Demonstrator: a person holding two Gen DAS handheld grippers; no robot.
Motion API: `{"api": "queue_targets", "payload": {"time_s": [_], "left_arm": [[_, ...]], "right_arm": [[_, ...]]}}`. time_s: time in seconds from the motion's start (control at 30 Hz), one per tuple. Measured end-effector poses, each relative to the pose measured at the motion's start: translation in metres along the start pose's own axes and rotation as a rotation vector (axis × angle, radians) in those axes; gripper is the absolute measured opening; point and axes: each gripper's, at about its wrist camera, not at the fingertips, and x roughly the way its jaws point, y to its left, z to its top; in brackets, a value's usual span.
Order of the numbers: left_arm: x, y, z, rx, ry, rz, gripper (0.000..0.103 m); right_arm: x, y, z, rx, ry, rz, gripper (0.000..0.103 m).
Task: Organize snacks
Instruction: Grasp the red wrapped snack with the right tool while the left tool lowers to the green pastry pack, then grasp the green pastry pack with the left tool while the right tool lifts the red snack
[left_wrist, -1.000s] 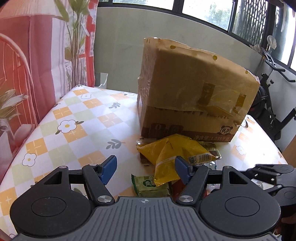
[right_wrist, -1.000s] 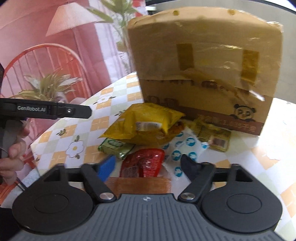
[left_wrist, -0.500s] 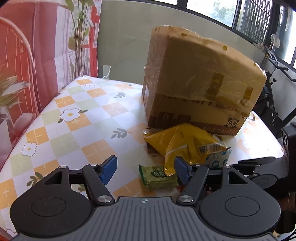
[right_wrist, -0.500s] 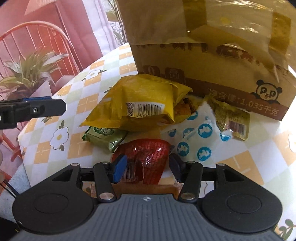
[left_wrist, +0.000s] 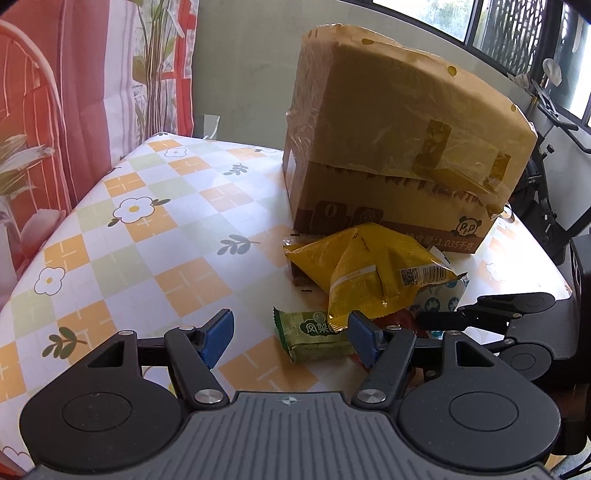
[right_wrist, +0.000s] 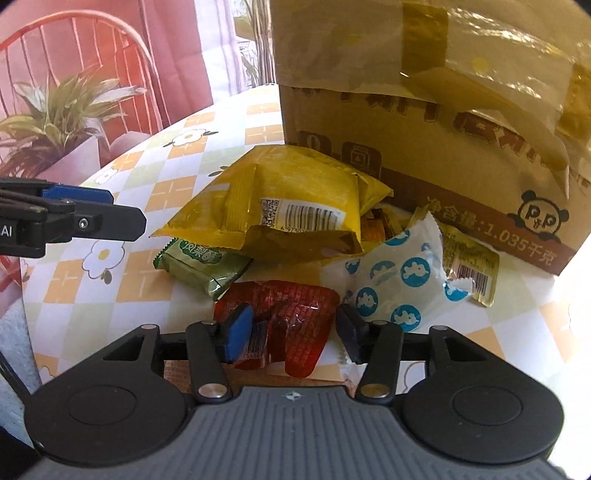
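A pile of snacks lies on the checked tablecloth (left_wrist: 147, 240) in front of a taped cardboard box (left_wrist: 388, 147). On top is a big yellow bag (right_wrist: 288, 210), with a green packet (right_wrist: 203, 266), a white packet with blue dots (right_wrist: 395, 280) and a small yellow packet (right_wrist: 469, 262) around it. My right gripper (right_wrist: 293, 332) points down at the pile's near edge, its pads closed against both sides of a red packet (right_wrist: 291, 314). My left gripper (left_wrist: 291, 336) hovers open to the pile's left, above the green packet (left_wrist: 317, 332), with nothing gripped.
The box (right_wrist: 424, 110) stands close behind the pile. A red wire chair (right_wrist: 74, 44) and a potted plant (right_wrist: 62, 122) sit past the table's left edge. An exercise bike (left_wrist: 546, 177) is beyond the right edge.
My right gripper came down and closer to the pile, and its jaws narrowed around the red packet. The left gripper stayed open and hardly moved.
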Motion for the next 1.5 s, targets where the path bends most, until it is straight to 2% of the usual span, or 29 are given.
{"api": "queue_targets", "payload": {"time_s": [0.1,0.17,0.23,0.27,0.6,0.8,1.1,1.2,1.23,1.33,1.5], "left_arm": [[0.000,0.001,0.000,-0.003,0.000,0.003,0.070],[0.000,0.002,0.001,-0.005,0.001,0.005,0.070],[0.001,0.002,0.001,-0.006,0.004,0.006,0.070],[0.001,0.002,0.001,-0.005,0.007,0.006,0.070],[0.022,-0.007,-0.005,0.028,0.073,-0.022,0.070],[0.048,-0.017,-0.007,0.059,0.120,-0.035,0.071],[0.075,-0.033,-0.002,0.119,0.126,0.012,0.073],[0.073,-0.035,-0.002,0.109,0.135,-0.004,0.073],[0.072,-0.035,-0.002,0.103,0.137,-0.016,0.074],[0.071,-0.036,-0.004,0.104,0.148,-0.029,0.088],[0.075,-0.046,-0.008,0.161,0.149,0.013,0.088]], "right_arm": [[-0.002,-0.002,-0.002,0.007,-0.008,0.020,0.042],[-0.008,-0.004,-0.005,0.017,-0.023,0.032,0.030],[-0.016,-0.004,-0.007,0.012,-0.052,0.031,0.022],[-0.021,-0.005,-0.008,0.011,-0.070,0.028,0.021],[-0.057,-0.031,-0.014,0.149,-0.178,0.004,0.021],[-0.070,-0.038,-0.016,0.172,-0.225,-0.012,0.021],[-0.077,-0.045,-0.018,0.188,-0.245,-0.011,0.021],[-0.078,-0.046,-0.019,0.193,-0.248,-0.009,0.021],[-0.078,-0.047,-0.020,0.194,-0.248,-0.008,0.021],[-0.078,-0.048,-0.020,0.198,-0.249,-0.004,0.021],[-0.077,-0.048,-0.021,0.201,-0.248,-0.001,0.021]]}}
